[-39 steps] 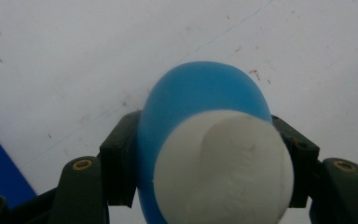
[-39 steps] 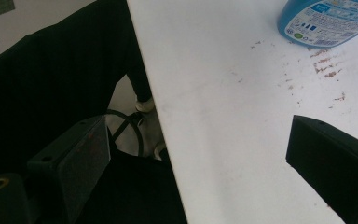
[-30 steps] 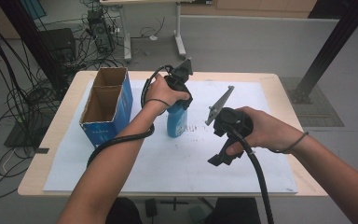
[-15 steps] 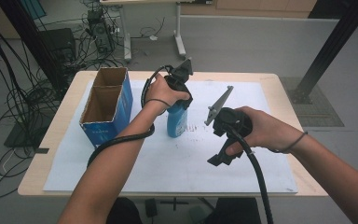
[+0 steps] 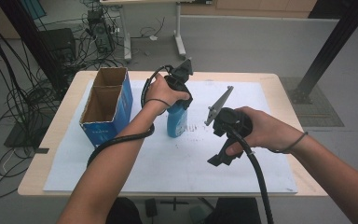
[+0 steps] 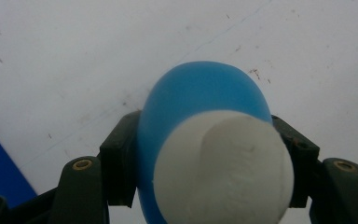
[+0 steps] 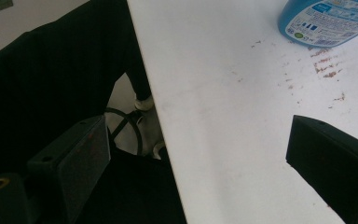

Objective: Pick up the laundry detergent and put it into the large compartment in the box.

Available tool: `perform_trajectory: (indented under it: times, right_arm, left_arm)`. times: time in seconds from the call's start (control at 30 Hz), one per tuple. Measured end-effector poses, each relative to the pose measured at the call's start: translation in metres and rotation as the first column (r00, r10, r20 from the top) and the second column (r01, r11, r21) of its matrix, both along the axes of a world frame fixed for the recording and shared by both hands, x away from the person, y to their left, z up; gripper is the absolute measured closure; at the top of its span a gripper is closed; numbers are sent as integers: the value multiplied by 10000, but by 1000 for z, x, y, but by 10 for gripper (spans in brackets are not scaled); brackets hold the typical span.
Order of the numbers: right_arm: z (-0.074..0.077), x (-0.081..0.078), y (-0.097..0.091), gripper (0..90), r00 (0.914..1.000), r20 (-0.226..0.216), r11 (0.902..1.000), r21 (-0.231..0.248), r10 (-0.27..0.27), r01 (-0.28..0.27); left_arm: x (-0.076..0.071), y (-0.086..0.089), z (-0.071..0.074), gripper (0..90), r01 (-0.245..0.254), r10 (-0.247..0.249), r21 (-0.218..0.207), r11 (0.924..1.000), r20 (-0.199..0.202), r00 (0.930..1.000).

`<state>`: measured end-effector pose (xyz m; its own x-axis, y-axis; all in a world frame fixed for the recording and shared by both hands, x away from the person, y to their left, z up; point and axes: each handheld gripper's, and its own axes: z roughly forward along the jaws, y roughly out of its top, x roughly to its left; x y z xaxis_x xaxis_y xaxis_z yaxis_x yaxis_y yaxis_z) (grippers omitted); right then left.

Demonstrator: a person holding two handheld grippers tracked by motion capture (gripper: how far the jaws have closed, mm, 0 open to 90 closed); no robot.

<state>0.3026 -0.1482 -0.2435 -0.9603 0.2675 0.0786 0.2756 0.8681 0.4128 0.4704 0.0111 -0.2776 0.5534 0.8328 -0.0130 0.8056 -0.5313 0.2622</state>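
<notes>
My left gripper point(image 5: 179, 93) clamps the upright blue bottle point(image 5: 176, 120) from above; the open box point(image 5: 106, 105) stands just left. My right gripper point(image 5: 223, 156) hangs released.

Grey floor point(image 5: 261, 42), tangled black cables point(image 5: 9, 88), white desk legs point(image 5: 179, 32), black post point(image 5: 331, 46)

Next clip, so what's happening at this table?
A person works with a claw in each hand. The left claw is shut on the top of a blue bottle with a white cap, standing upright on the white sheet beside an open blue cardboard box. The right claw is open and holds nothing, tilted over the sheet near the table's front edge.
</notes>
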Motion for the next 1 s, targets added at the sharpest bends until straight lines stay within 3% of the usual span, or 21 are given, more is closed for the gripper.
perform_trajectory:
  times: [1.0]
  right_arm:
    - [-1, 0, 2, 58, 10000, 17, 10000, -38, 43, -43]
  left_arm:
    - [0, 0, 0, 374, 22, -22, 26, 10000, 1, 10000]
